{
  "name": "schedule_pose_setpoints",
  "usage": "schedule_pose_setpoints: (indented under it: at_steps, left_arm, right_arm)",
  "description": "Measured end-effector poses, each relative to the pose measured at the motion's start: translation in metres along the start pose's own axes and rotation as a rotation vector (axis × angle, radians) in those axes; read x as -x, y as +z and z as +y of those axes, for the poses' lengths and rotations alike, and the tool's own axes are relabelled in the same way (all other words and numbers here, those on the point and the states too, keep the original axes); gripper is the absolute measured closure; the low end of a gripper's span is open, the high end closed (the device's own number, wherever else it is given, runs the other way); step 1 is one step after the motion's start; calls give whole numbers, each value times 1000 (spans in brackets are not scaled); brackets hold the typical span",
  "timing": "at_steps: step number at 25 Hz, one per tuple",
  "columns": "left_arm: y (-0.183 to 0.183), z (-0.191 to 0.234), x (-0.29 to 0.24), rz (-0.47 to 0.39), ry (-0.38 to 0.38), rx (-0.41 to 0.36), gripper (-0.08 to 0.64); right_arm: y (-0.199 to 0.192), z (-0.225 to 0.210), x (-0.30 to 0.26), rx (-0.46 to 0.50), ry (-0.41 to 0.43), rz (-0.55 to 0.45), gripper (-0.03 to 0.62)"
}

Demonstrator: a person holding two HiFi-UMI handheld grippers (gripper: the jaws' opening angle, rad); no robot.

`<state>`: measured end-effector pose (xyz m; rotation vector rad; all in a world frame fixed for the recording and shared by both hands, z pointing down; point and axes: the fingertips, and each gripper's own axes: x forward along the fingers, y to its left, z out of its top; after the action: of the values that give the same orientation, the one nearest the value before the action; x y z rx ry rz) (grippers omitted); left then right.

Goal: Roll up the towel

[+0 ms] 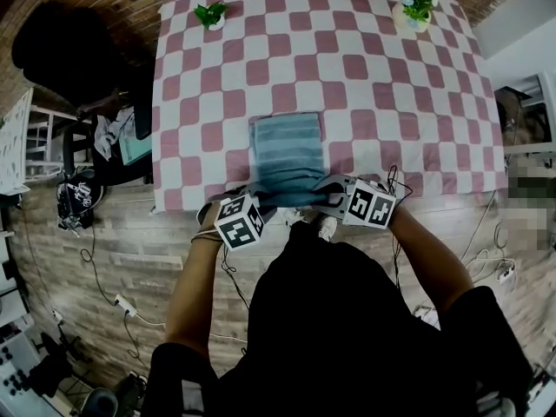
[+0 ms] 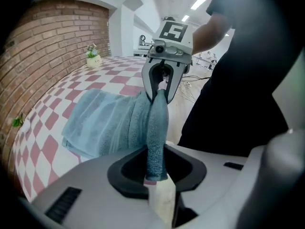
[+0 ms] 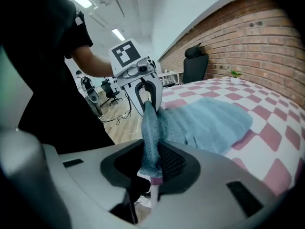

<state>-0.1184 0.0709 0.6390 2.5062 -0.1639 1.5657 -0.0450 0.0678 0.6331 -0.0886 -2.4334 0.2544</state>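
Head view, nearest me: the left tongs (image 1: 261,201) and the right tongs (image 1: 325,200) sit side by side at the near edge of the worktop (image 1: 391,102), close in front of my body. Each gripper view shows its own tongs clenched on a pinch of terry. The left one grasps the near left corner of the towel (image 1: 287,153) and the right one the near right corner. That near hem is raised off the checked cloth and bunched between the two grips. The rest of the blue-grey towel lies flat beyond them, a narrow rectangle running away from me near the middle of the worktop's near half.

I judge this to be the very start of the roll: the hem is gripped and lifted, but no turn has been laid yet. The next move calls for tipping the hem over onto the flat part. Both tongs should travel level and in step so the roll starts straight and tight.

Two potted plants (image 1: 211,13) stand at the far corners, well apart from the towel.
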Motion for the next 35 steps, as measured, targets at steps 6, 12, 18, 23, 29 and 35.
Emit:
schedule_pose_setpoints:
  at_steps: [6,12,18,23,29,35]
  left_arm:
    - [9,20,16,-53,-1,48,460]
    - [18,63,29,-153,80,119,451]
    - [17,99,27,-196,169,196,444]
    - [13,122,19,-230,193,251,439]
    - [9,137,12,-241,185,297,416]
    - [7,144,12,-209,189,274,396]
  right_arm:
    - [19,-14,13,-156,67,-73,495]
    - [38,-52,28,-177,-6,-137,488]
    - [48,-90,29,-132,-168,-164,483]
    - [47,-124,30,-86,-352,-184,457]
    - [65,-97,58,191,-407,-202,417]
    - [33,-58,31,589,-338,67,327]
